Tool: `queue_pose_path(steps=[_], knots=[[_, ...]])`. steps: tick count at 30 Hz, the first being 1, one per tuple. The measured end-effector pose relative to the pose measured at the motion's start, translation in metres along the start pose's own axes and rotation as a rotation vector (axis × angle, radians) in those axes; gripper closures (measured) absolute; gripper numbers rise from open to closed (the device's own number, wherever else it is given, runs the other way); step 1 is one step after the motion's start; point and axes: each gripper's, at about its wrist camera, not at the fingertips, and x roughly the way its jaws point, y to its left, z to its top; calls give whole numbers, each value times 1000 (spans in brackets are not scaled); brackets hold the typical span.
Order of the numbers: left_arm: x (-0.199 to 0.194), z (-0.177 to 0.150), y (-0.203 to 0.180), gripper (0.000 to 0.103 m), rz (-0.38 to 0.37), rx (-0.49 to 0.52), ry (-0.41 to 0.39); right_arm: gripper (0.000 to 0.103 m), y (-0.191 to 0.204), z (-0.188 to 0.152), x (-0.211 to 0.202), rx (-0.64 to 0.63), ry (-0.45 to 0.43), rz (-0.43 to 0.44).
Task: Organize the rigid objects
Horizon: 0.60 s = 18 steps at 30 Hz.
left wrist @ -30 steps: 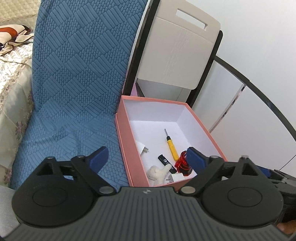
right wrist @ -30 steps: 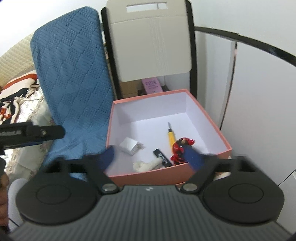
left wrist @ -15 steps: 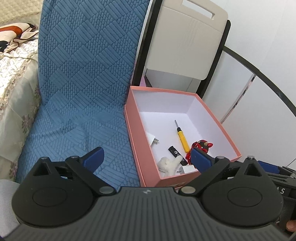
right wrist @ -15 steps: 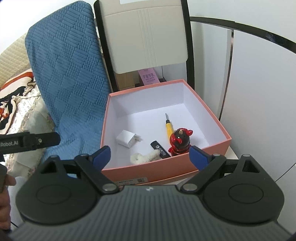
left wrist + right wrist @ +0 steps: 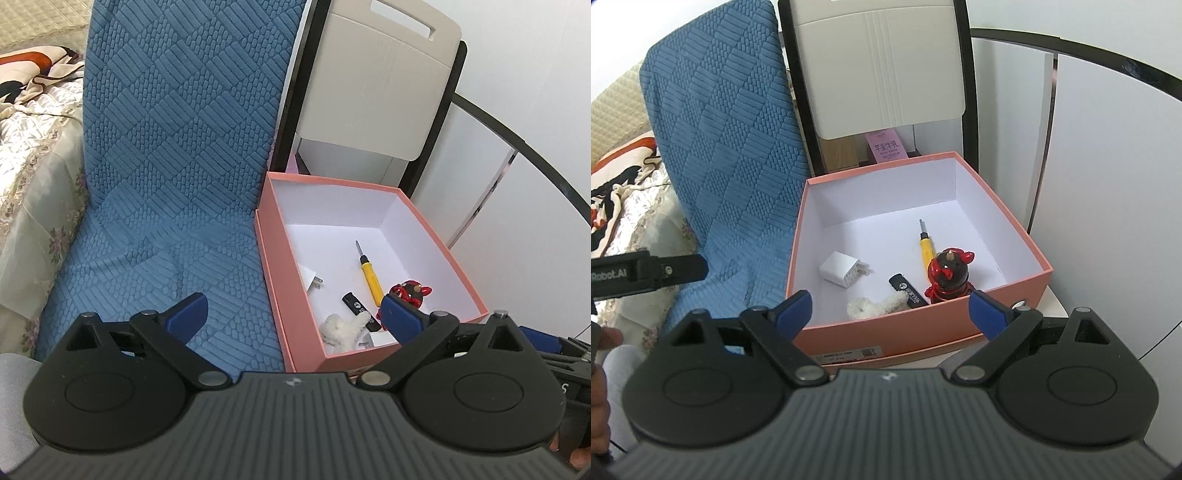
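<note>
While both tongs hang with jaws wide apart and nothing between them, the left tongs sit over the blue cover and the box's left wall, and the right tongs sit over the box's near wall. Behind the box a folded chair leans upright. The pink box, open-topped with a white inside, stands just beside the blue cover. Inside it, all toward the near half: a red figurine upright near the right wall; a yellow screwdriver lying just behind it, tip toward the far wall; a white charger near the left wall; a white plush against the near wall; a black stick between plush and figurine.
</note>
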Motion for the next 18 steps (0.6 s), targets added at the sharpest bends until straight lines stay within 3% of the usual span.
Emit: queue_pose_path(steps=[18], knots=[[3,-2,-2,2,16,9,10,10,2,-1,3,2,-4,-19]])
